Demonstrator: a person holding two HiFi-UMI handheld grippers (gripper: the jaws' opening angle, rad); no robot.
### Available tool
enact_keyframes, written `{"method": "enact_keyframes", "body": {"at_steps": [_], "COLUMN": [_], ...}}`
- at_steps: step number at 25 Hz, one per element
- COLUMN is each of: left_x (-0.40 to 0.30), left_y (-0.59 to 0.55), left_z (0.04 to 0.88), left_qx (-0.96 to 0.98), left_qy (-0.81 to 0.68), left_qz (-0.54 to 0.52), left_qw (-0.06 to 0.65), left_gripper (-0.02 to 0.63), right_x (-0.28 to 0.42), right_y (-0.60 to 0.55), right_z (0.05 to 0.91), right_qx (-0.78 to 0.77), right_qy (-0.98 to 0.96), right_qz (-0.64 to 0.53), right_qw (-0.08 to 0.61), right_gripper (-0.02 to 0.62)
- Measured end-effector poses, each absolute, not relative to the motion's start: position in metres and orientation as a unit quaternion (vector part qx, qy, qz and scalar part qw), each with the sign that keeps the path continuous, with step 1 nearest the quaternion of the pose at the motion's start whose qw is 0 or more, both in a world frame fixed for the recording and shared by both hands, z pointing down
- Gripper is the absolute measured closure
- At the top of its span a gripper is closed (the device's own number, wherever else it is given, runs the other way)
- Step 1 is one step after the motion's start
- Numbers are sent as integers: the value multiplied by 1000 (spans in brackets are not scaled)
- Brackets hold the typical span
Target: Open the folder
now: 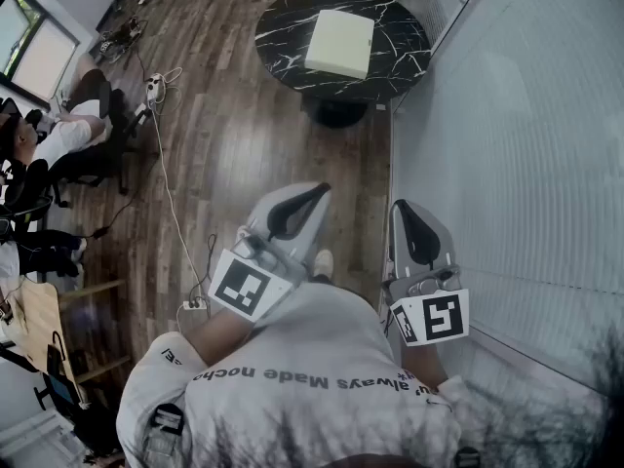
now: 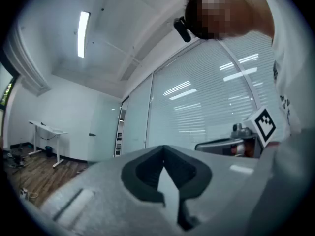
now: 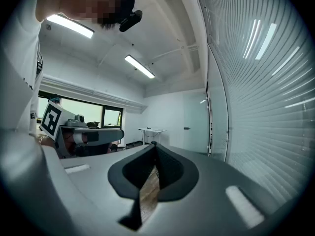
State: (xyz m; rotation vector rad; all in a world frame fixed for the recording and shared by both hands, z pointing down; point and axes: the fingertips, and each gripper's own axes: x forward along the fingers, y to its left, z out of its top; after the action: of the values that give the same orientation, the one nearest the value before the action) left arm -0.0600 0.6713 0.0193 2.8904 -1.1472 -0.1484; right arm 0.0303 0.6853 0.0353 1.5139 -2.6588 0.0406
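The folder (image 1: 340,43), a pale cream square, lies flat on a round black marble table (image 1: 283,27) far ahead across the room. Both grippers are held close to my body, well short of the table, and point level towards it. In the head view my left gripper (image 1: 317,192) has its dark jaw tips together with nothing between them. My right gripper (image 1: 402,207) is beside it, likewise shut and empty. The left gripper view shows its jaws (image 2: 163,149) meeting at the tip against a glass wall. In the right gripper view the jaws (image 3: 154,145) also meet at the tip.
A frosted glass wall with blinds (image 1: 517,144) runs along the right, close to my right gripper. Wooden floor (image 1: 234,135) lies between me and the table. A cable and power strip (image 1: 154,88) trail on the left. A seated person (image 1: 58,139) and chairs are at far left.
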Motion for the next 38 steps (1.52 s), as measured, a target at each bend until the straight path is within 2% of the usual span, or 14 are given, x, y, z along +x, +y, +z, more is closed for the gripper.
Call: {"method": "enact_keyframes", "body": {"at_steps": [23, 30, 38], "left_x": [-48, -65, -112], "left_y": [580, 506, 410], "left_z": [46, 52, 45], "left_qx": [920, 921, 923], "left_qy": [-389, -385, -379], "left_qz": [-29, -37, -43], "left_qw": [32, 44, 50], "left_gripper": [603, 603, 603], "right_x": [47, 32, -18], "right_y": [595, 519, 421], "right_z": [55, 61, 52], "right_qx": [477, 481, 485], "right_qy": [-877, -874, -872], "right_qz": [33, 37, 35], "right_qw": [44, 54, 58], "right_gripper": [594, 594, 594]}}
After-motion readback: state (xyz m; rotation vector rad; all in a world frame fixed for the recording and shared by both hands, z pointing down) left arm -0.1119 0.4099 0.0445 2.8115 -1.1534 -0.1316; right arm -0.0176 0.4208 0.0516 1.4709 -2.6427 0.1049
